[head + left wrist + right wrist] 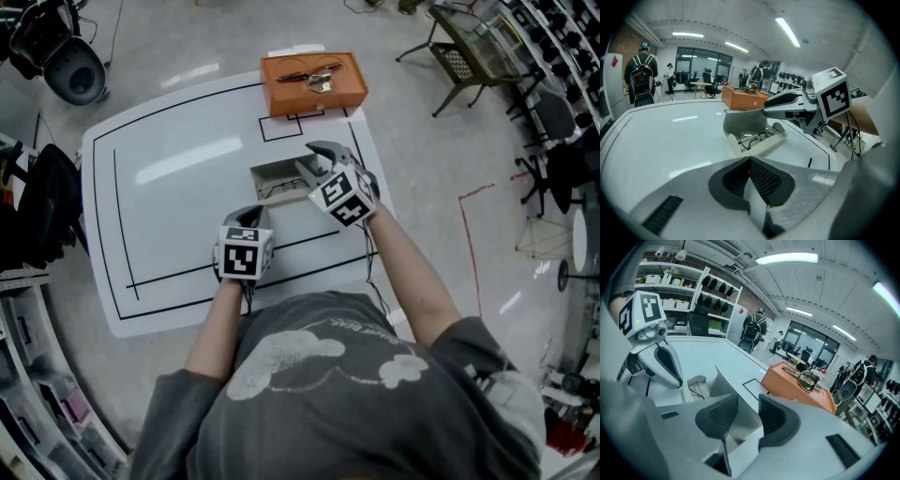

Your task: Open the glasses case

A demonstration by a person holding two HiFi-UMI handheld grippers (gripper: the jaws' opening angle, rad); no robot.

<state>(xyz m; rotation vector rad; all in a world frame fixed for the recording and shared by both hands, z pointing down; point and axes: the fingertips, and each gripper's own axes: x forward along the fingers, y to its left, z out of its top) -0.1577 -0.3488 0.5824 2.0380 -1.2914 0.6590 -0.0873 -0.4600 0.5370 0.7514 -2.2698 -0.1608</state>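
The pale grey glasses case [277, 178] lies open on the white table [169, 187], its lid standing up. A pair of thin-framed glasses [757, 137] rests in its tray. My right gripper [317, 155] is at the case's right end; in the right gripper view the raised lid [719, 383] reaches in between the jaws, and a gap shows between the lid and the right pad [774, 418]. My left gripper [246, 214] hovers nearer the person, a short way in front of the case. Its pads [759, 178] meet with nothing between them.
An orange box [314, 82] with a small metal object on top stands at the table's far edge, just beyond the case. Black lines are drawn on the tabletop. A metal chair [464, 56] stands on the floor at the right. People stand far off in the room [642, 75].
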